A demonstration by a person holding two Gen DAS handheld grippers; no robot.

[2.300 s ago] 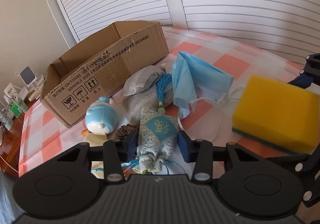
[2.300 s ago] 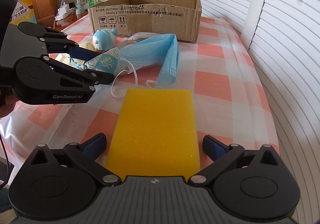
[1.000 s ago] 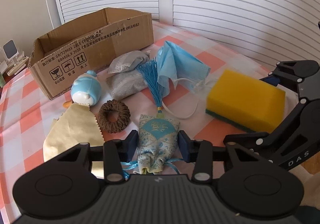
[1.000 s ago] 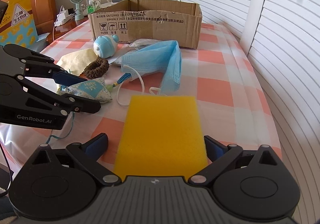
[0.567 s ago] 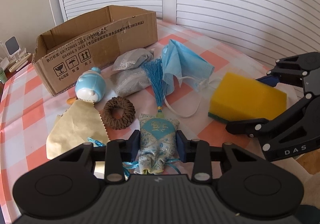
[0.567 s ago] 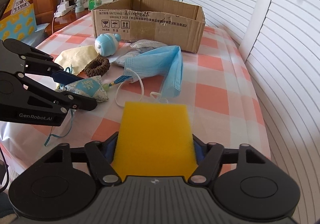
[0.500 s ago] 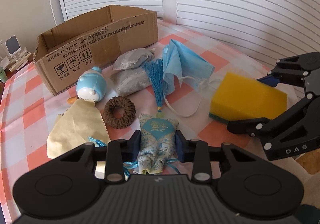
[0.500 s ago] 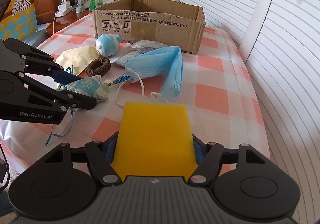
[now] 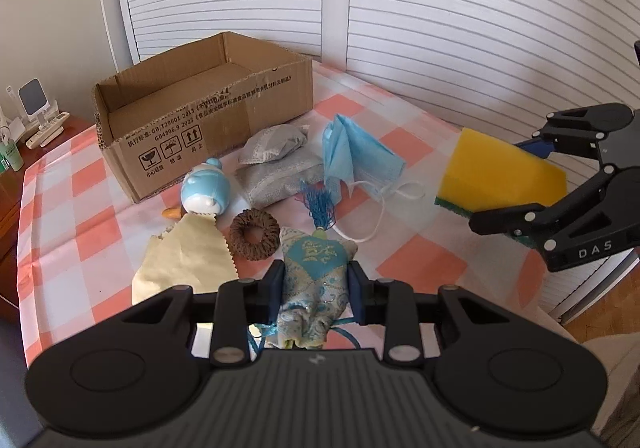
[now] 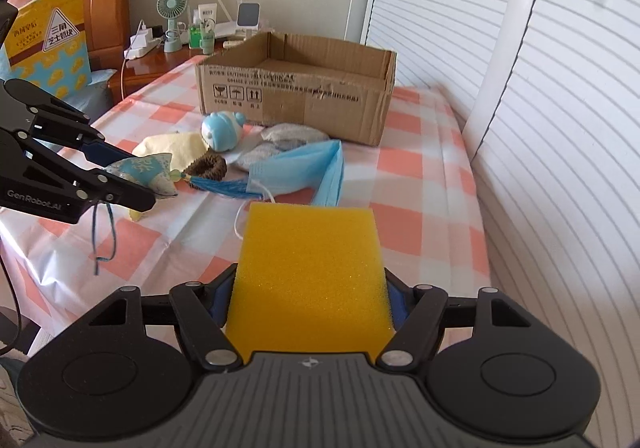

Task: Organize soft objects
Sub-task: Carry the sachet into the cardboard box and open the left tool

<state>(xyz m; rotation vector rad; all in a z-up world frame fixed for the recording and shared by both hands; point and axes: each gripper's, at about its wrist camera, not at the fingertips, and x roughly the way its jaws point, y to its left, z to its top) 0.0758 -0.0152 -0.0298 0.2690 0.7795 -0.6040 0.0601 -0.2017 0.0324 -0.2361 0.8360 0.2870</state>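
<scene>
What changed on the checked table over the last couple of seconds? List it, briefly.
The left gripper closed on the embroidered sachet and lifted it off the cloth, tassel trailing. The right gripper closed on the yellow sponge and raised it too. The cardboard box, blue toy, brown ring, grey pouches, face mask and yellow cloth stayed put.

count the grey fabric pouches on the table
2. One grey pouch lies by the front corner of the cardboard box, partly on top of the second grey pouch, which sits beside the blue face mask. Others could be hidden beneath the mask.
</scene>
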